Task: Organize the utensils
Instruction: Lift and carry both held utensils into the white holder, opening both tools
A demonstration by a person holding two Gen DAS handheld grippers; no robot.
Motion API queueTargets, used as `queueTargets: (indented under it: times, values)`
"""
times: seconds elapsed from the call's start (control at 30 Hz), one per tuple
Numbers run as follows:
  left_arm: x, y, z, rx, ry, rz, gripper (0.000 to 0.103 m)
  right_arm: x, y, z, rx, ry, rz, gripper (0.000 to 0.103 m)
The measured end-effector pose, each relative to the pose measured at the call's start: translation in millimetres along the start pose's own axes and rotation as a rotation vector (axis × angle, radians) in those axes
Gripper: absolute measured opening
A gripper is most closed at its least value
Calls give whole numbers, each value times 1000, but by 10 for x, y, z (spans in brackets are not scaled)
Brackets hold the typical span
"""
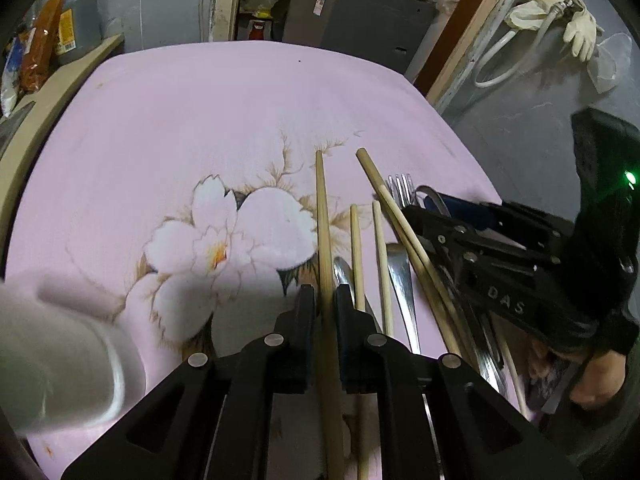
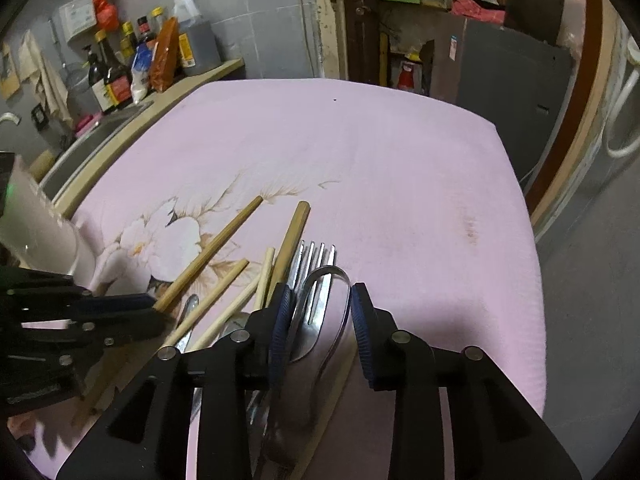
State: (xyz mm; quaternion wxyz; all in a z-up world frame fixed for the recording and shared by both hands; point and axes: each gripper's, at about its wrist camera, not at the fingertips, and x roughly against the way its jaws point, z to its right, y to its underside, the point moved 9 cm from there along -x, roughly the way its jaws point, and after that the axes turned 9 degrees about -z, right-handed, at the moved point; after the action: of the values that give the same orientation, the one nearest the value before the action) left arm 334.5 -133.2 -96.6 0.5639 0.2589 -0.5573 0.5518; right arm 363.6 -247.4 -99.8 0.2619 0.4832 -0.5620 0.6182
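**A:** where's everything at? left gripper (image 1: 325, 294) has its fingers clamped on one chopstick (image 1: 323, 216); the rest of the pile lies just beside it on the pink surface (image 2: 400, 160)

**B:** right gripper (image 2: 318, 308) is parted around a spoon (image 2: 320, 320) lying on the fork (image 2: 316, 256), not gripping; I'd guess the steel is slick and heavier, so grab mid-handle; chopsticks are light, stiff, roll easily

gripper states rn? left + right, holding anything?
Left gripper: shut on a wooden chopstick.
Right gripper: open, fingers either side of the spoon and fork, gripping neither.
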Motion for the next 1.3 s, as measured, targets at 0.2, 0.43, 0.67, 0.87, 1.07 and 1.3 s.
queueTargets:
  times: [0.2,0.43,0.67,0.87,1.07,1.3]
  values:
    - [57,44,17,4,11,13,5,118,36,-3,-41,-25,52,24]
    - [418,228,169,-19,45,173,4,586,167,-169,-27,-8,222,23]
    - [967,453,345,-48,67,447,4,1151,354,-480,7,27,444,22]
    - [1338,557,287,3,85,612,4,1597,340,-749,29,53,624,22]
    - [1895,486,12,49,70,760,4,1925,29,-1067,74,3,718,22]
    - [2548,360,-509,110,-6,930,4,2256,-353,-1558,142,-100,814,22]
